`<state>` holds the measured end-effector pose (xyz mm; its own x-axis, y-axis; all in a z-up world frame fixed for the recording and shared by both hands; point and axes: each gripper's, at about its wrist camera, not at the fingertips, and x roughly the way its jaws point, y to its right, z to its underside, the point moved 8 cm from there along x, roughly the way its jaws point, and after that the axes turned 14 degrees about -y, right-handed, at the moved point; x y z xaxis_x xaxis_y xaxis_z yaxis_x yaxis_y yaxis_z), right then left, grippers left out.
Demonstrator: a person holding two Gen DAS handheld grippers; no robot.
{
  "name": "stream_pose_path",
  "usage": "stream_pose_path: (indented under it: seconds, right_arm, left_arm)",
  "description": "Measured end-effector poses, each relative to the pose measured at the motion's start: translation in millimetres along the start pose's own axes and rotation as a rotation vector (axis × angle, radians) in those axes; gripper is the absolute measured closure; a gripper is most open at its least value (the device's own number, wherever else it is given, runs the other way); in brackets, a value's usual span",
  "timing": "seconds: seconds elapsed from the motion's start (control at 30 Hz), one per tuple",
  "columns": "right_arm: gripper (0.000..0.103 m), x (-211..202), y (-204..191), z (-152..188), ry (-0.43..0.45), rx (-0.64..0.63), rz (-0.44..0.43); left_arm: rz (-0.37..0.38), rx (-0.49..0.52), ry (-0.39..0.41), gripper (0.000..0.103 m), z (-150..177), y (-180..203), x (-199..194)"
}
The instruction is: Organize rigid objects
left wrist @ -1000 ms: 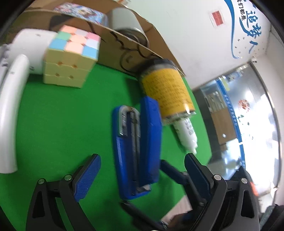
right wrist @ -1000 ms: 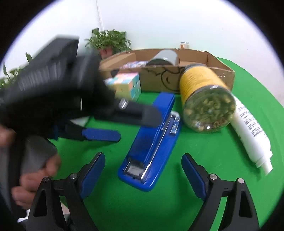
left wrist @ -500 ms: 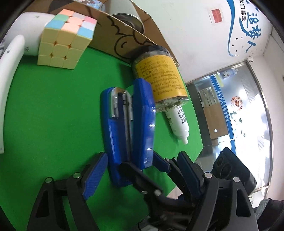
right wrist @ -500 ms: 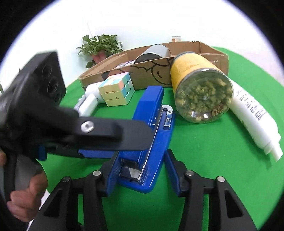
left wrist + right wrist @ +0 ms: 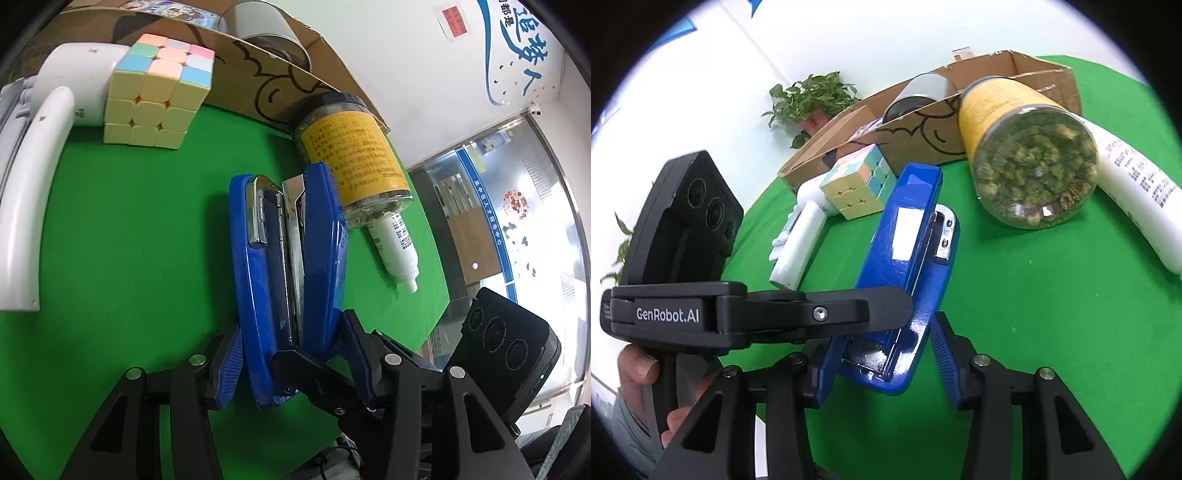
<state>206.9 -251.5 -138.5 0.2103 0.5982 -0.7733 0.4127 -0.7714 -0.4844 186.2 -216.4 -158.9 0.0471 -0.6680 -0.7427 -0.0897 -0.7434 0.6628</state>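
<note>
A blue stapler (image 5: 288,266) lies on the green table, also in the right wrist view (image 5: 905,266). My left gripper (image 5: 295,373) is shut on its near end, one blue pad on each side. My right gripper (image 5: 879,369) straddles the same end; its left pad touches the stapler, its right pad stands a little apart. The left gripper's black body (image 5: 757,314) crosses over the stapler in the right wrist view. The right gripper's black finger (image 5: 325,380) lies across the stapler's end in the left wrist view.
A cardboard box (image 5: 960,110) at the back holds a metal can (image 5: 919,92). A pastel cube (image 5: 159,92), a white device (image 5: 33,184), a yellow-labelled jar (image 5: 1027,155) and a white bottle (image 5: 1137,188) lie around the stapler.
Both grippers moved in on the stapler's near end and narrowed. The left one closed on it. The stapler now looks tilted up off the cloth.
</note>
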Motion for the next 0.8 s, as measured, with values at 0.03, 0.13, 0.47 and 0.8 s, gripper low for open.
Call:
stream_pose_path:
  seconds: [0.03,0.13,0.47,0.8]
  right_arm:
    - [0.058,0.6,-0.9,0.0,-0.006,-0.001,-0.004]
    - [0.058,2.2,-1.6,0.9,-0.015,-0.009,-0.003]
    - [0.072,-0.8,-9.8,-4.5,-0.014,-0.051,0.010]
    - [0.072,-1.3,-14.5,-4.2,-0.019,-0.098,0.064]
  left_arm:
    - [0.004,-0.004,0.001,0.056,0.9,-1.0,-0.8]
    - [0.013,-0.014,0.007,0.056,3.0,-3.8,-4.0]
    - [0.044,-0.017,0.044,0.063,4.2,-9.4,-22.3]
    - [0.060,-0.030,0.041,0.061,4.7,-10.6,-21.7]
